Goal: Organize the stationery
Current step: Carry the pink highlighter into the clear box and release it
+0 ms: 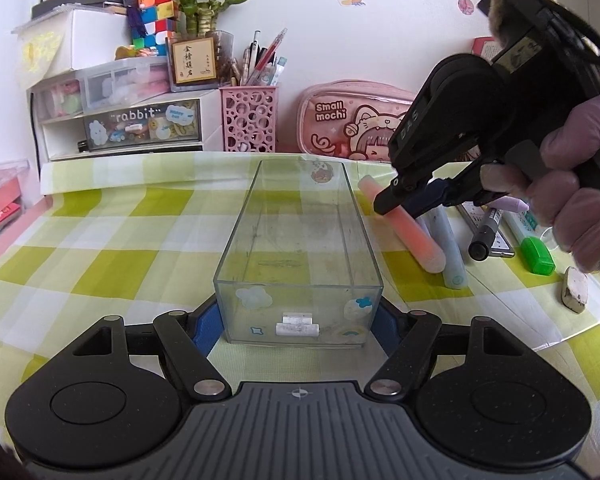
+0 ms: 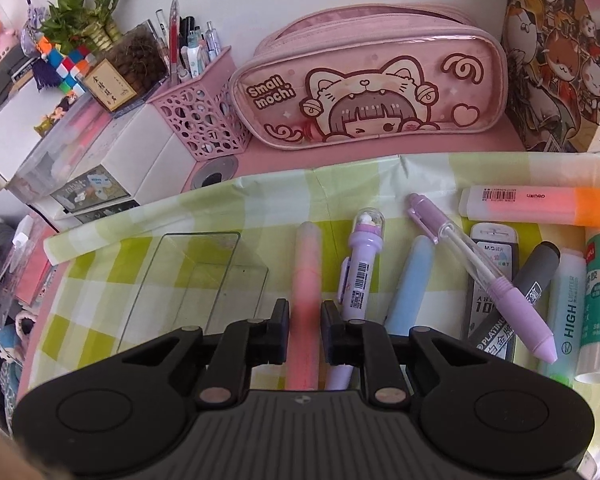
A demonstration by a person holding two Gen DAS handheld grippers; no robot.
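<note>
A: Left wrist view first. What's the setting?

B: A desk against a white wall, covered with a green-and-white checked cloth [image 1: 100,248]. At the back stand drawer units, a pink perforated pen cup [image 1: 249,120] and a pink pencil case [image 1: 352,124]. A clear plastic box [image 1: 300,248], long and empty, lies straight ahead.

A: And the left gripper [image 1: 298,326]?

B: Its fingers press on both side walls of the box's near end, so it is clamped on it, steadying it. Rigid, smooth plastic; slippery, and likely to crack under too hard a squeeze.

A: The other one?

B: The right gripper [image 1: 400,204], in a gloved hand [image 1: 572,200], is down over a pink highlighter [image 1: 416,240] just right of the box, among other pens.

A: Now the right wrist view.

B: Same cloth [image 2: 96,280], pencil case [image 2: 372,88] behind. The highlighter [image 2: 306,280] runs lengthwise between the right gripper's [image 2: 305,322] blue pads, which sit tight against its barrel; I'd call that a grasp on it.

A: How will it handle?

B: Light, stiff, a smooth rounded barrel with a matte frosted look. It could roll or swivel, so the mid-barrel hold seems sensible. Beside it lie a lilac pen [image 2: 360,272], a blue highlighter [image 2: 412,280] and a lilac mechanical pencil [image 2: 480,272]. The box [image 2: 196,280] sits just to the left.
</note>
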